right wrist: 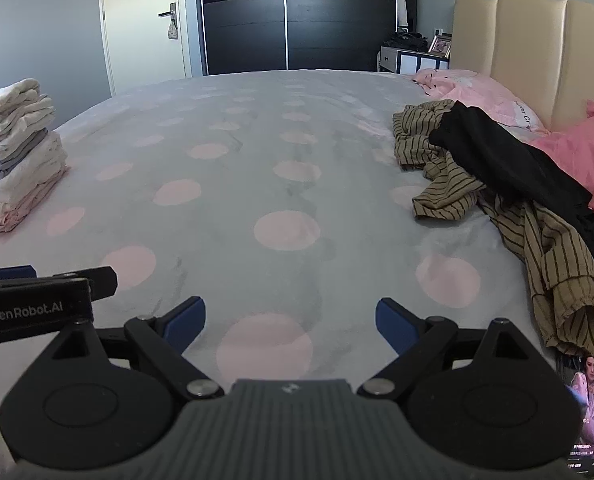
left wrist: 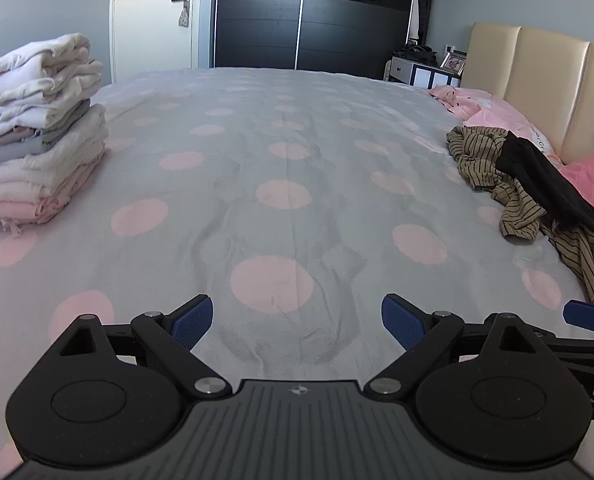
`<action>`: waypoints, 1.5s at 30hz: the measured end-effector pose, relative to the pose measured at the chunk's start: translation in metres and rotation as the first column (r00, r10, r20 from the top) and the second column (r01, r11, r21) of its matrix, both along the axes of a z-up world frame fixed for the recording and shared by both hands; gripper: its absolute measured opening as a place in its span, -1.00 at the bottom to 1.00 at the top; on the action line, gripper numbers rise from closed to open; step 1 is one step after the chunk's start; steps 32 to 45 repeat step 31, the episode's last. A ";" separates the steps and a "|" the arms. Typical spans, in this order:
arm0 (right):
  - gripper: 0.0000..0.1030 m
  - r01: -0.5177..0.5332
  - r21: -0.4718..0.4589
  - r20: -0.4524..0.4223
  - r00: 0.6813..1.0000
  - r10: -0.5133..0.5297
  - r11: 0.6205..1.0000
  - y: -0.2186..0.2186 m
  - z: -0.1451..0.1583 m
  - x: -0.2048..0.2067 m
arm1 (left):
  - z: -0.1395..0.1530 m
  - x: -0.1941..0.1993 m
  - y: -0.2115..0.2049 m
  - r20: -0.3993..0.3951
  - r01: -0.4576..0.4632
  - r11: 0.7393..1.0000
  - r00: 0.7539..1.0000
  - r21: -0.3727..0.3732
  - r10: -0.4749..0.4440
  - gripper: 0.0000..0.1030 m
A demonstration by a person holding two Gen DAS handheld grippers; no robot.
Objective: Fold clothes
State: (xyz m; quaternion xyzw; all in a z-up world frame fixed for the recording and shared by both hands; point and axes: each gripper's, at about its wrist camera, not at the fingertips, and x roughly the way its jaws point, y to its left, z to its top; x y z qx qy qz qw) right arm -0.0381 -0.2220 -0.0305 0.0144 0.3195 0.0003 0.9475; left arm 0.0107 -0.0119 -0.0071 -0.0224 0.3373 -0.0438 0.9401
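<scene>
Bed centre (left wrist: 289,160) free; folded stack (left wrist: 37,128) left, clothes heap (right wrist: 497,184) right.

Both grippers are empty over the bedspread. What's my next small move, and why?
Probably reach the right gripper toward the striped brown garment on its right. Both it and the left gripper are open and hold nothing, the folded stack looks done, and that garment lies crumpled under a black one.

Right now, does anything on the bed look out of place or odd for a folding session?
A phone lies on the bedspread with its screen lit, showing a video, just below the unfolded striped garment. A black garment is draped over that striped one. The folded stack looks tidy. Both the left gripper and right gripper are open and empty.
</scene>
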 end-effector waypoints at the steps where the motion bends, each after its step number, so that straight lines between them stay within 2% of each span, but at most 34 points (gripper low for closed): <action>1: 0.81 -0.003 -0.003 0.000 1.000 0.003 1.000 0.001 0.000 0.000 | 0.000 -0.001 0.000 -0.001 0.002 1.000 1.000 0.000 -0.002 0.80; 45: 0.81 0.001 0.016 -0.026 1.000 -0.001 1.000 0.000 -0.001 -0.005 | 0.000 -0.006 0.000 -0.004 0.012 1.000 1.000 0.010 -0.012 0.80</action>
